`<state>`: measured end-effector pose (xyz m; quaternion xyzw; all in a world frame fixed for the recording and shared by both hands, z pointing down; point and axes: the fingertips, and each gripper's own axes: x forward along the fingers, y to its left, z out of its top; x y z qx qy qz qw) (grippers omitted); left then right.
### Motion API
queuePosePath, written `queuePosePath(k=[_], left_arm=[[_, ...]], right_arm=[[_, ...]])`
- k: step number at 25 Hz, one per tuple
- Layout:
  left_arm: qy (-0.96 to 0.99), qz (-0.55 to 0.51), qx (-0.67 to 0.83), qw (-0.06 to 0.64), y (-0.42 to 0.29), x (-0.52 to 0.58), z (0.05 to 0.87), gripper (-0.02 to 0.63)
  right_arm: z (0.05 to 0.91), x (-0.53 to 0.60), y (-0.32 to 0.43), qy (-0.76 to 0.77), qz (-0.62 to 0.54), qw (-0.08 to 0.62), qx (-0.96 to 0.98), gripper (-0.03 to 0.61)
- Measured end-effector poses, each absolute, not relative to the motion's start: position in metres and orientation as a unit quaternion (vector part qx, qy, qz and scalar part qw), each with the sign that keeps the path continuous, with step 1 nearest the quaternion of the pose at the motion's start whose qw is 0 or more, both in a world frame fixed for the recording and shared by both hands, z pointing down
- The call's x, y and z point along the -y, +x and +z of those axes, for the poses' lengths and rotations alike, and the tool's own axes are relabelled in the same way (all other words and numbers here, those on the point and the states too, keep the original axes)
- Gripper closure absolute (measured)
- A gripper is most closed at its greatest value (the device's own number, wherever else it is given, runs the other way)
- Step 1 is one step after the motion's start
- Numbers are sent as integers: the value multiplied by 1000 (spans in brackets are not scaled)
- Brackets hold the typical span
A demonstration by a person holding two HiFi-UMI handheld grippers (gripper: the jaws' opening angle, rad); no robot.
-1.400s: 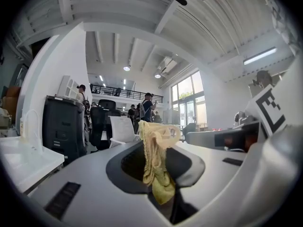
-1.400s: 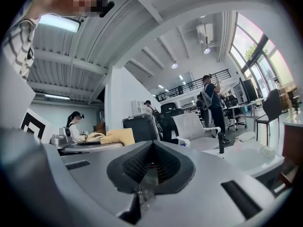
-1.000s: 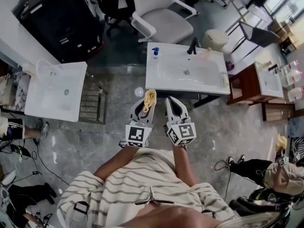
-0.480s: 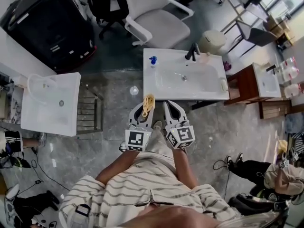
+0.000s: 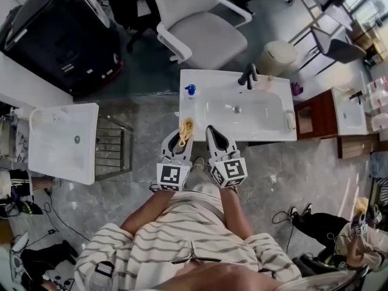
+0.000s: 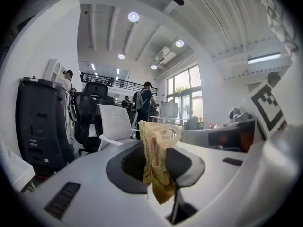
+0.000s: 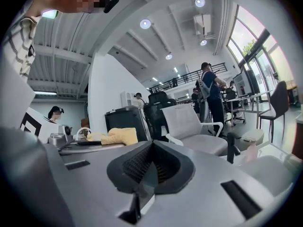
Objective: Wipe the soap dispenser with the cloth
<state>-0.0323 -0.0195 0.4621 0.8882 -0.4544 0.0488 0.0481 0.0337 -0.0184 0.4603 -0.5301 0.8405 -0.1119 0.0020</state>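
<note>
The soap dispenser (image 5: 190, 90), a small bottle with a blue pump top, stands on the left far corner of a white sink vanity (image 5: 212, 83) in the head view. My left gripper (image 5: 182, 136) is shut on a yellow cloth (image 5: 185, 127), just short of the vanity's near left edge. In the left gripper view the cloth (image 6: 157, 161) hangs crumpled between the jaws of the left gripper (image 6: 160, 150). My right gripper (image 5: 214, 134) is beside it, shut and empty; its own view shows the right gripper (image 7: 152, 163) with closed pads and the cloth (image 7: 116, 136) to the left.
A black faucet (image 5: 248, 76) stands at the vanity's far edge. Beyond it are a white office chair (image 5: 200, 36) and a round bin (image 5: 279, 56). A second white sink (image 5: 63, 141) and a metal rack (image 5: 113, 148) are at left, a wooden side table (image 5: 315, 119) at right.
Both grippers have moved forward together toward the vanity, the cloth still in the left one. The vanity now lies right in front of the jaw tips.
</note>
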Motion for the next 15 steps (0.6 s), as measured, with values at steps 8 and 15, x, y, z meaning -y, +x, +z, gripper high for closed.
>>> queuePosePath(k=[8, 15], left_arm=[[880, 79, 465, 58, -6, 70, 481, 535], [872, 93, 477, 61, 1, 98, 494, 534]], right_arm=[[479, 68, 59, -514, -132, -2, -848, 583], [497, 101, 65, -494, -144, -11, -858, 582]])
